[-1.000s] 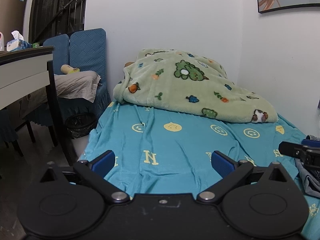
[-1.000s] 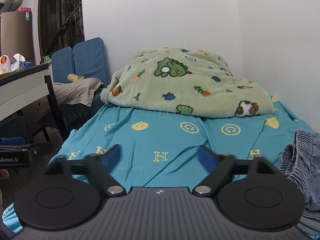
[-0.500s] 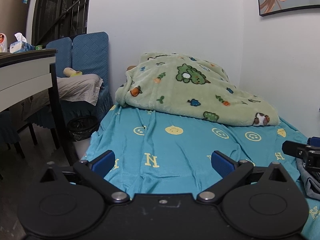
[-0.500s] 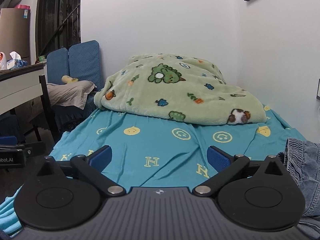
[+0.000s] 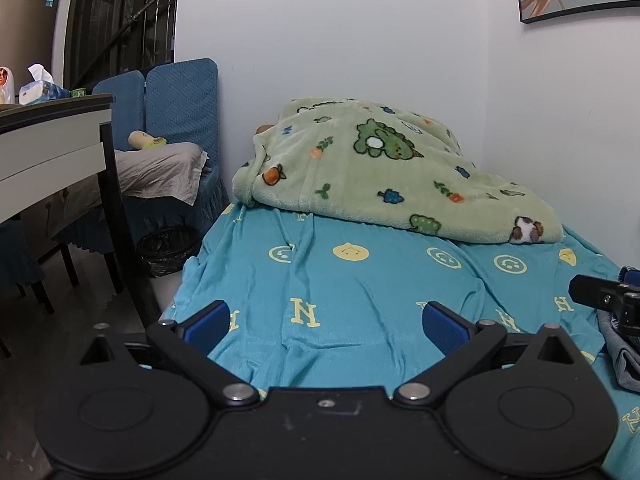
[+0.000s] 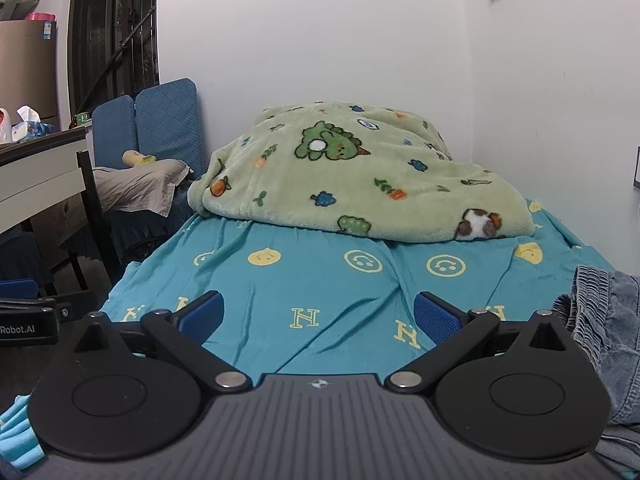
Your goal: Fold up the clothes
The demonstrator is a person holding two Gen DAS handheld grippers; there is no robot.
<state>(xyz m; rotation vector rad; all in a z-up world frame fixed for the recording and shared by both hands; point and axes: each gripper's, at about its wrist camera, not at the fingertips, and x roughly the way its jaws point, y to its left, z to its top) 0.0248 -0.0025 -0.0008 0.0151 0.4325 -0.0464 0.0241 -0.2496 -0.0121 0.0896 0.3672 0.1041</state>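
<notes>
A crumpled blue denim garment (image 6: 604, 328) lies on the turquoise bed sheet (image 6: 320, 272) at the right edge of the right wrist view; its corner also shows as denim (image 5: 624, 364) in the left wrist view. My right gripper (image 6: 318, 316) hovers over the sheet to the left of the denim, open, nothing between its blue pads (image 6: 434, 316). My left gripper (image 5: 326, 324) is open too, empty, over the bed's near left part. The right gripper's finger (image 5: 600, 300) pokes into the left view; the left gripper's body (image 6: 28, 320) shows at the right view's left edge.
A folded green cartoon-print fleece blanket (image 5: 380, 172) fills the far end of the bed against the white wall. Left of the bed stand a desk (image 5: 52, 148), blue covered chairs (image 5: 176, 108) with a grey cloth, and a black bin (image 5: 168, 248) on the floor.
The right gripper's jaws spread wider and its view shifted slightly, with the denim now nearer the right edge. The left gripper stayed open and barely moved.
</notes>
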